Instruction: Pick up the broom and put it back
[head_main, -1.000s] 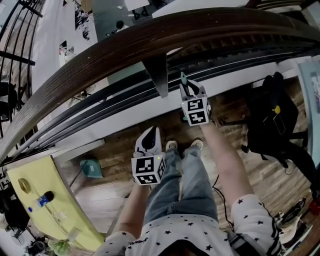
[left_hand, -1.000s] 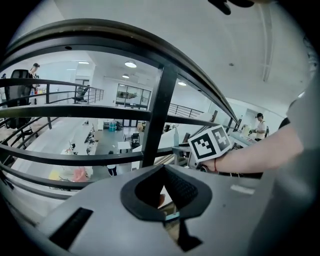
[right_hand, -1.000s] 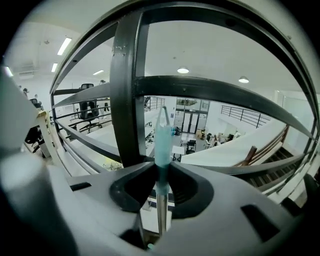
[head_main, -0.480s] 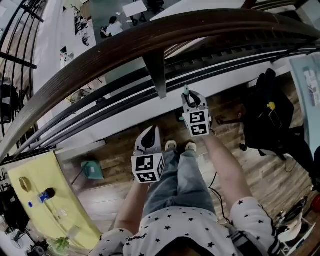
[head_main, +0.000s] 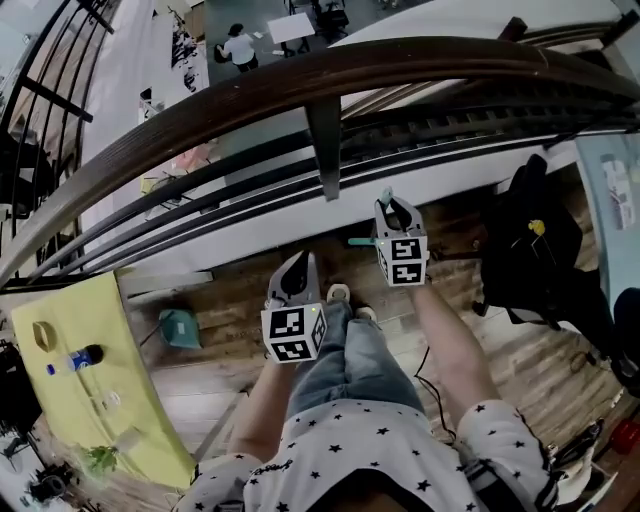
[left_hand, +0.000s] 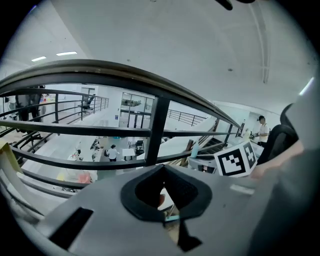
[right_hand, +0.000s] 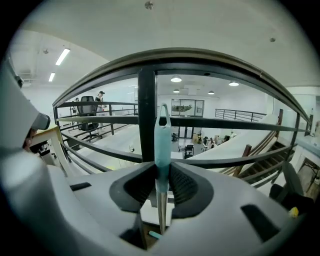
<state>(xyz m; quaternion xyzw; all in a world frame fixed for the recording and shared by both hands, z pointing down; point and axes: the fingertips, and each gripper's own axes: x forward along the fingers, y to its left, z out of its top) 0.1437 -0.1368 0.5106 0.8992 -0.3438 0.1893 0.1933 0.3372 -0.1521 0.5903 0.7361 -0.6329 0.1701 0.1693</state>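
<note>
The broom has a teal grip (right_hand: 161, 142) on a thin metal shaft (right_hand: 161, 207). It stands upright between the pads of my right gripper (right_hand: 161, 175), which is shut on it. In the head view the grip's tip (head_main: 386, 197) pokes out above my right gripper (head_main: 396, 215), close to the railing. A teal part (head_main: 358, 241) shows low by the floor beside it. My left gripper (head_main: 291, 282) hangs lower and to the left, over the person's legs. Its jaws (left_hand: 162, 170) meet at the tips with nothing in them.
A dark wooden handrail (head_main: 300, 85) with a black post (head_main: 325, 150) and bars runs across just ahead, an open hall far below it. A teal dustpan (head_main: 180, 328) lies on the wooden floor at left, by a yellow table (head_main: 95, 400). A black bag (head_main: 540, 250) stands right.
Both grippers have risen a little. The right one, still holding the broom, has drifted rightward along the railing in the head view. The person's feet have shifted.
</note>
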